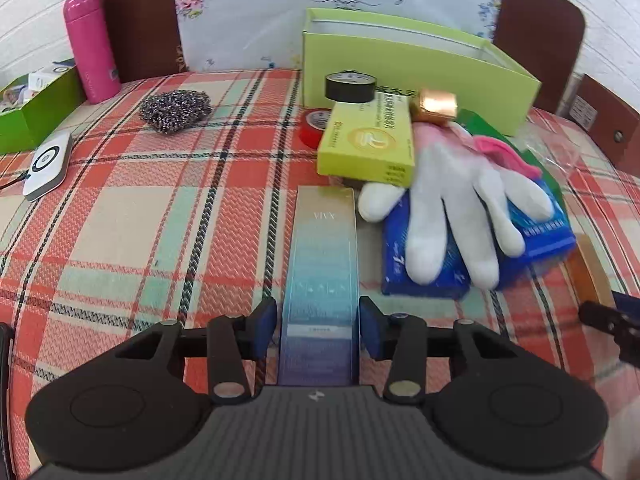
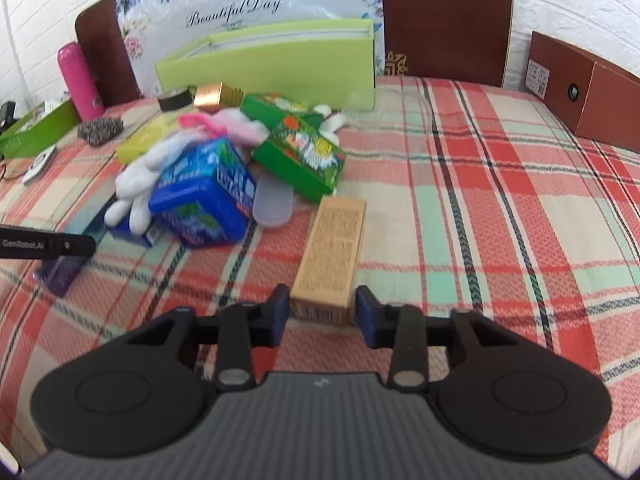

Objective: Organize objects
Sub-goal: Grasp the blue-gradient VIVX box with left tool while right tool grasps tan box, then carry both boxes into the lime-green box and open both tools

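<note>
A long teal-to-purple gradient box (image 1: 322, 248) lies lengthwise on the plaid cloth. My left gripper (image 1: 318, 320) has its blue pads against both sides of the box's near end. In the right wrist view a tan cardboard box (image 2: 332, 248) lies lengthwise too. My right gripper (image 2: 322, 312) straddles its near end with a thin gap at each pad, and this view is slightly blurred. The left gripper's black finger (image 2: 48, 246) shows at the far left over the gradient box (image 2: 60, 274). The right gripper's finger (image 1: 612, 320) shows at the right edge of the left wrist view.
A pile lies between the two boxes: a yellow box (image 1: 368, 140), a white glove (image 1: 452, 200), blue packs (image 2: 204, 192), green boxes (image 2: 300, 156), black tape (image 1: 350, 87). Behind stands an open lime box (image 1: 420, 68). To the left are a scourer (image 1: 174, 112), a pink bottle (image 1: 90, 44) and a white device (image 1: 48, 164).
</note>
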{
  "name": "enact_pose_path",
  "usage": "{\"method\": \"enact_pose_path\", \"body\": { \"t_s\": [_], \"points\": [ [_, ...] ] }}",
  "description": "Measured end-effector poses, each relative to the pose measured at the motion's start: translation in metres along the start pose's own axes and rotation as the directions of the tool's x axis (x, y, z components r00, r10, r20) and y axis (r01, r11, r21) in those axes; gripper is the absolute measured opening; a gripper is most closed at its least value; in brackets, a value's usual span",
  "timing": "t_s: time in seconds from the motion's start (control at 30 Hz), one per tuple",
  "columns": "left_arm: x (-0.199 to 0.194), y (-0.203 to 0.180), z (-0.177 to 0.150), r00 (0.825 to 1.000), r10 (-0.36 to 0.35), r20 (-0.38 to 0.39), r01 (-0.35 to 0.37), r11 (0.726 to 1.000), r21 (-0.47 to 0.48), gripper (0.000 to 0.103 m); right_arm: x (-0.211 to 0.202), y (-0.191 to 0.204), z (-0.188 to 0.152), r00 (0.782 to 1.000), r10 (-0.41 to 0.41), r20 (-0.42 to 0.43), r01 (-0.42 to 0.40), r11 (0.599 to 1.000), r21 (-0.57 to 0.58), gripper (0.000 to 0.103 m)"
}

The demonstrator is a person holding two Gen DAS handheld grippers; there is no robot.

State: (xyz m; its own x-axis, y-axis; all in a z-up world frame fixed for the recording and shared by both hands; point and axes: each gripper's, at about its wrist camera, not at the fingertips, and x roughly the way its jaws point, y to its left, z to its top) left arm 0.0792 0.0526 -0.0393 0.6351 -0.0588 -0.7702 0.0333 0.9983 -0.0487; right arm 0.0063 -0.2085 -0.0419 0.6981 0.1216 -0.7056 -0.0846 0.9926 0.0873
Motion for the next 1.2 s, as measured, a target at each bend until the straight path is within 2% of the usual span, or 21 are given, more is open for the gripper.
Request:
{"method": "enact_pose_path", "body": {
  "t_s": [0.03,0.07,0.13,0.2,0.27,0.3,0.33,0.37,0.4,0.5,0.6,0.73,0.87,0.93,1.07,1.2],
  "points": [
    [0.002,-0.001,0.002,1.000,0.006,0.000,-0.006,1.000,0.001,0.048,0.001,0.002,0.000,1.000,-0.007,0.021,0.007,1.000,-0.003,0.060],
    [0.004,-0.002,0.004,1.000,0.011,0.002,-0.011,1.000,0.006,0.048,0.003,0.004,0.000,0.999,-0.019,0.036,0.020,1.000,-0.011,0.061],
    [0.008,-0.003,0.005,1.000,0.017,0.001,-0.017,1.000,0.015,0.048,0.010,0.007,0.000,0.998,-0.053,0.027,0.054,0.998,-0.027,0.061],
    [0.011,-0.002,0.005,1.000,0.015,0.006,-0.015,1.000,0.007,0.052,0.017,0.005,-0.003,0.999,-0.052,-0.001,0.052,0.999,-0.015,0.059],
    [0.012,0.001,0.004,1.000,0.013,0.024,-0.013,1.000,-0.004,0.055,0.016,0.003,-0.006,0.999,-0.051,0.017,0.051,0.999,0.001,0.057],
    [0.012,0.001,0.003,1.000,0.008,0.029,-0.007,1.000,-0.006,0.053,0.016,0.003,-0.006,0.998,-0.053,0.019,0.053,0.999,-0.002,0.055],
    [0.011,0.002,0.003,0.999,-0.004,0.032,0.004,1.000,-0.002,0.040,0.015,0.002,-0.006,0.998,-0.057,0.021,0.057,0.998,0.000,0.050],
    [0.010,0.002,0.004,1.000,-0.009,0.030,0.009,1.000,0.001,0.040,0.014,0.001,-0.005,0.998,-0.062,0.022,0.062,0.998,0.001,0.045],
    [0.008,0.002,0.004,1.000,-0.014,0.022,0.014,1.000,-0.001,0.040,0.013,-0.001,-0.005,0.998,-0.057,0.022,0.057,0.998,0.003,0.033],
    [-0.006,0.008,0.001,0.998,-0.052,0.022,0.053,0.998,-0.015,0.040,0.000,-0.006,-0.004,1.000,-0.009,0.011,0.009,1.000,0.006,0.030],
    [-0.032,0.011,0.003,0.995,-0.077,0.060,0.076,0.997,0.015,0.040,-0.028,-0.006,0.003,0.997,0.067,0.036,-0.067,0.998,-0.015,0.030],
    [-0.062,0.009,0.031,0.978,-0.131,0.160,0.124,0.991,0.053,0.041,-0.061,0.002,0.041,0.975,0.138,0.171,-0.127,0.989,-0.075,0.030],
    [-0.081,-0.005,0.075,0.945,-0.180,0.272,0.157,0.982,0.107,0.041,-0.063,0.013,0.093,0.943,0.188,0.276,-0.160,0.980,-0.120,0.030],
    [-0.084,-0.014,0.099,0.926,-0.199,0.321,0.163,0.977,0.137,0.041,-0.053,0.018,0.121,0.934,0.174,0.312,-0.138,0.981,-0.135,0.030],
    [-0.065,-0.025,0.152,0.912,-0.228,0.340,0.197,0.972,0.126,0.041,-0.015,0.025,0.175,0.932,0.159,0.326,-0.122,0.984,-0.129,0.030],
    [-0.023,-0.033,0.198,0.920,-0.217,0.328,0.192,0.976,0.105,0.041,0.039,0.031,0.214,0.952,0.094,0.293,-0.056,0.989,-0.136,0.030]
  ]
}}
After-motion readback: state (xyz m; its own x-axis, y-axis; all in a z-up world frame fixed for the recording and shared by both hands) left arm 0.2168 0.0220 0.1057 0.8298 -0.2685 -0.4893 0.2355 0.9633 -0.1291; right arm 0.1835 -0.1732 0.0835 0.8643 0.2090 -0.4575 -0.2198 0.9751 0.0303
